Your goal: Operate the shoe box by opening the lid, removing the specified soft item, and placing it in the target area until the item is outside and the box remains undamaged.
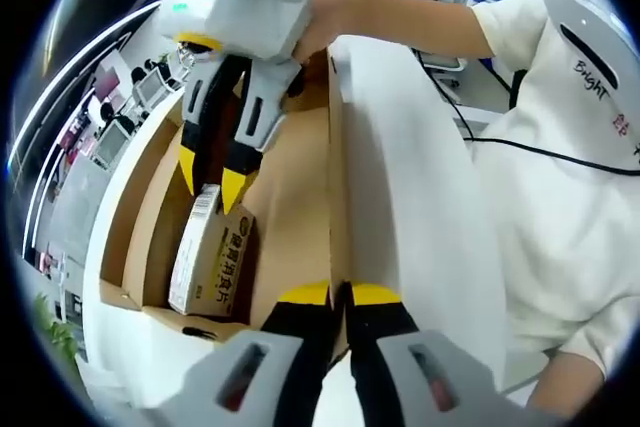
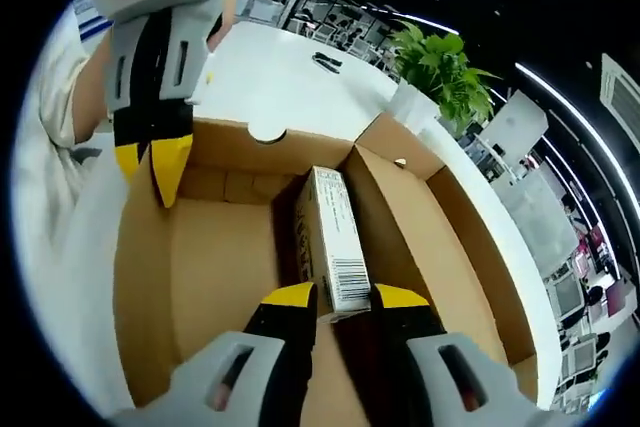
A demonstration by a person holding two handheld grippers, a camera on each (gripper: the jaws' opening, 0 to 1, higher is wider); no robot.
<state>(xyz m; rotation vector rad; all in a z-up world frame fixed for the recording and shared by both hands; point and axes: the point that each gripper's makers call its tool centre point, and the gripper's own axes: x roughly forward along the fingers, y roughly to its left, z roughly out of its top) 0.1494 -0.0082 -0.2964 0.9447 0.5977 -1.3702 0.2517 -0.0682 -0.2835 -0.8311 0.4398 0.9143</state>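
Note:
An open shoe box with a brown inside lies on a white table, its white lid folded out to one side. A small printed pack with a barcode label leans against a side wall inside. My left gripper is shut on the edge where lid and box meet. It enters the right gripper view at top left as the left gripper, beside the lid. My right gripper reaches into the box, its jaws pressed on both sides of the pack's near end. In the left gripper view the right gripper comes down from above.
A person in a white shirt stands close behind the lid, with a black cable across the shirt. Beyond the box the white table carries a small black object, and a green plant stands at its far edge.

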